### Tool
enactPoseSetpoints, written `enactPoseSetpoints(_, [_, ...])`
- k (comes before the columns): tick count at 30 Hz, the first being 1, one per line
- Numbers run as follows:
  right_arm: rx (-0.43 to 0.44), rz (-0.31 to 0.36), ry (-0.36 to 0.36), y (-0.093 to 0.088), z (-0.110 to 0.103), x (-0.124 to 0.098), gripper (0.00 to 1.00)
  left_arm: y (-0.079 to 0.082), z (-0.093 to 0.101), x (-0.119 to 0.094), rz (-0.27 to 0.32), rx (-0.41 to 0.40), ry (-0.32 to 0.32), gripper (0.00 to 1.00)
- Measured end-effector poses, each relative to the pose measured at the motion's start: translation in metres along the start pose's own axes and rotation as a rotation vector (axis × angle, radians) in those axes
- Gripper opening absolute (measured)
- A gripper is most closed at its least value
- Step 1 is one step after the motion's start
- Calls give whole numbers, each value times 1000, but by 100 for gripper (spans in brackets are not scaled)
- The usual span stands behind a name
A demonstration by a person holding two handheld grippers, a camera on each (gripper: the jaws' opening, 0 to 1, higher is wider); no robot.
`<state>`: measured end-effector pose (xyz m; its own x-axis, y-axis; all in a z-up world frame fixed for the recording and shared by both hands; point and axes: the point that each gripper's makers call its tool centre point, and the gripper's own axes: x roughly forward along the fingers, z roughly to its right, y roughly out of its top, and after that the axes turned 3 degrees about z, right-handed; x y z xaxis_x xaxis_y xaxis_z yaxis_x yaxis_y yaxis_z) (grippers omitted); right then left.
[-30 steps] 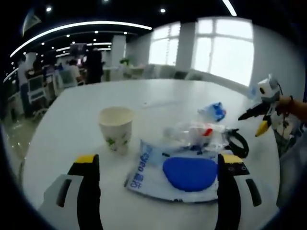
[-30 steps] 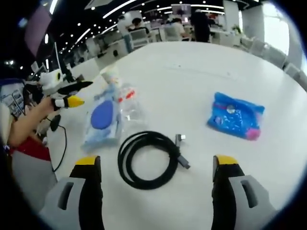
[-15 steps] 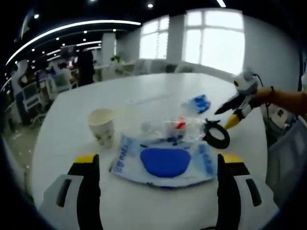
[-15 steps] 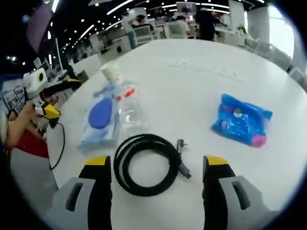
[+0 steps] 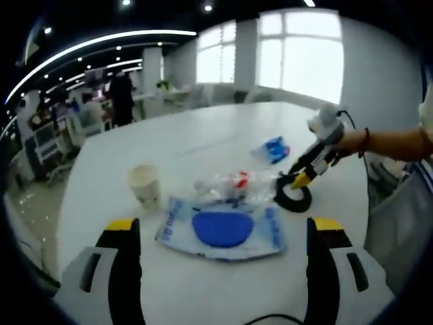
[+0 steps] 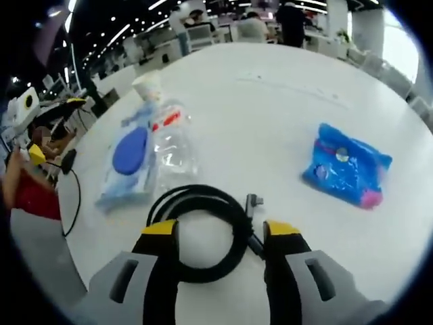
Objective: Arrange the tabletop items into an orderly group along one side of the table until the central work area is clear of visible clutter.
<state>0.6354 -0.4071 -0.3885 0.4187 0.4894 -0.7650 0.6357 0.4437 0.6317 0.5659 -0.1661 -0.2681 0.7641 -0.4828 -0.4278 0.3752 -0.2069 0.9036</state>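
We see a smooth white table (image 6: pixel 284 101) with a soft sheen that catches window light toward its far edge. The coiled black cable (image 6: pixel 199 233) looks like matt rubber, its plug tipped with pale metal. A crinkled blue plastic pouch (image 6: pixel 346 172) gleams near the right edge. The clear plastic bottle (image 6: pixel 172 145) is glossy and see-through, beside a flat film packet (image 5: pixel 220 230) with a matt blue pad inside. A paper cup (image 5: pixel 145 186) stands matt and off-white toward the left edge. Both the left gripper (image 5: pixel 220 261) and the right gripper (image 6: pixel 223 261) look like black and grey moulded plastic, capped in glossy yellow
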Motion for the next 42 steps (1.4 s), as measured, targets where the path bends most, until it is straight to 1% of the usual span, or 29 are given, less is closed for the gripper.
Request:
enactPoseSetpoints(3, [-17,-15,-15,-1,1,2,42,4,4,-7,-2,7,5,99])
enactPoseSetpoints(7, [-32,-34,-46,-2,6,3,38,12,12,-15,26,10,8,99])
enactPoseSetpoints(10, [-27,-35,-52,-2,6,3,36,12,14,-18,19,23,24,98])
enactPoseSetpoints(12, [-41,-41,-59,-3,8,3,33,12,17,-21,20,39,38,98])
enactPoseSetpoints(17, [-70,-68,-54,-5,9,5,31,9,25,-25,7,43,28,98])
enactPoseSetpoints(20, [-90,-92,-55,-10,10,7,28,11,29,-29,5,48,23,98])
enactPoseSetpoints(21, [-94,-103,-55,-12,11,8,25,12,30,-31,8,50,23,98])
enactPoseSetpoints(22, [-85,-115,-67,-15,13,8,23,13,31,-32,8,50,22,97])
enactPoseSetpoints(24, [-79,-101,-68,-12,15,7,20,12,32,-33,0,49,22,97])
enactPoseSetpoints(26, [-40,-93,-63,-12,17,7,18,12,33,-35,0,51,27,97])
enactPoseSetpoints(28, [-23,-91,-60,-12,18,6,17,12,34,-37,-3,47,26,97])
enactPoseSetpoints(30, [-24,-91,-57,-12,17,7,16,11,36,-38,-6,44,26,97])
enactPoseSetpoints(34, [-60,-94,-54,-12,15,7,14,6,39,-38,-22,37,25,96])
enactPoseSetpoints(38, [-66,-96,-53,-12,15,6,12,3,42,-38,-27,32,21,96])
enactPoseSetpoints(42, [-14,-105,-34,-14,12,4,10,2,44,-39,-28,23,17,96])
